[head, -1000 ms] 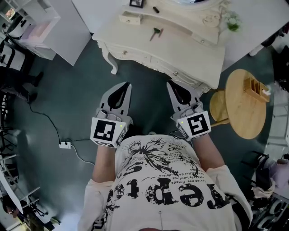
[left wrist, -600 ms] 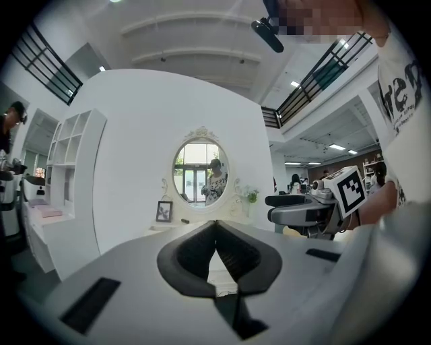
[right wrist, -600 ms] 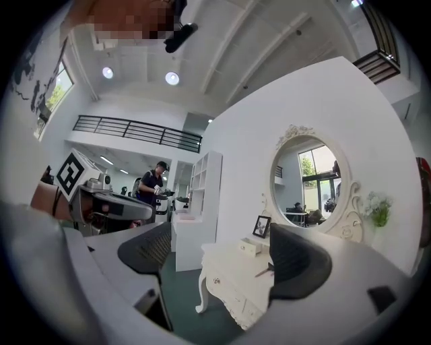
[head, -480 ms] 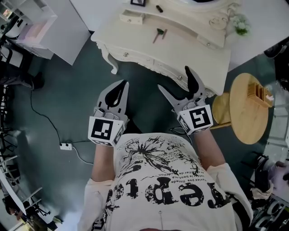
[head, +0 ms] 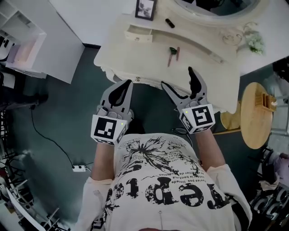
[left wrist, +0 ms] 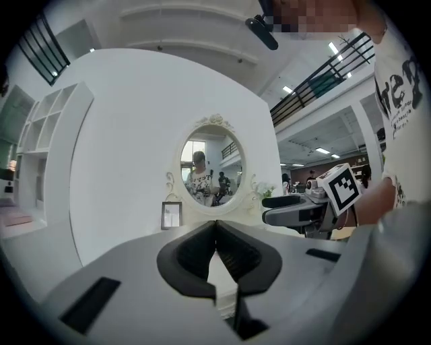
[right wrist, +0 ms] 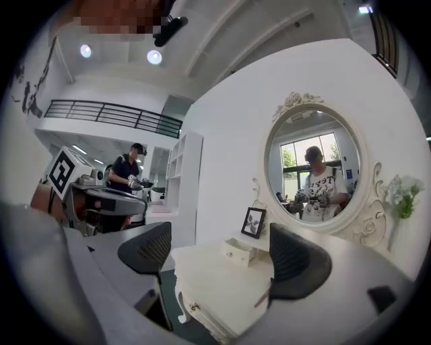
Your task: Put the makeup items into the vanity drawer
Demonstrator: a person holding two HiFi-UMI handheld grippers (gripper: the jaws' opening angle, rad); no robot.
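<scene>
Left gripper (head: pixel 127 85) jaws closed, empty, idle before counter (head: pixel 131 58); right gripper (head: pixel 177 77) jaws spread wide, empty, aimed at counter, likely readied for first pick; makeup items (head: pixel 173 53) lie mid-counter, apart from jaws; small drawer (head: pixel 139 33) behind them, looks pulled out to receive.

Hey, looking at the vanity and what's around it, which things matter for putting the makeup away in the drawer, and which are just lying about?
For the job:
- two slim makeup items
- small dark tube, likely makeup
- small drawer
- vanity

Lying about:
- picture frame
- flowers
- round wooden table
- power strip on the floor
</scene>
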